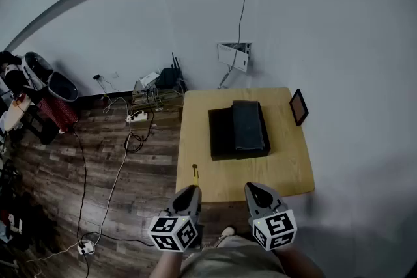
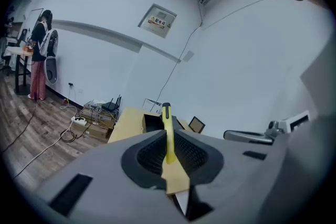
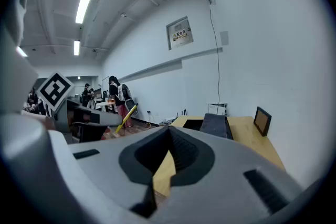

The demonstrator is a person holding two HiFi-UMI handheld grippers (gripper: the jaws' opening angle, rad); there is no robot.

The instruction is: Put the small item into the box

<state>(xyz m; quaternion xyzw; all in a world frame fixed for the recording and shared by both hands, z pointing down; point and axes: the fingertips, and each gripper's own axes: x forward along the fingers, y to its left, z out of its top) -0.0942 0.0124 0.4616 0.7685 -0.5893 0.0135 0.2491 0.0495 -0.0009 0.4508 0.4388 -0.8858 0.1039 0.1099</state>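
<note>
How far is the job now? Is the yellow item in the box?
Done: the left gripper is shut on the yellow item. In hand: it holds it at the table's near edge. Left: put it into the open black box. Right gripper: shut, empty.

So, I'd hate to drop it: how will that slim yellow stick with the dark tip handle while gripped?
The slim yellow stick looks stiff: it juts straight from the shut left gripper without sagging. Being so thin, it is probably light. Pinched only at the jaw tips, it might pivot or slip, and could roll on the wooden table.
</note>
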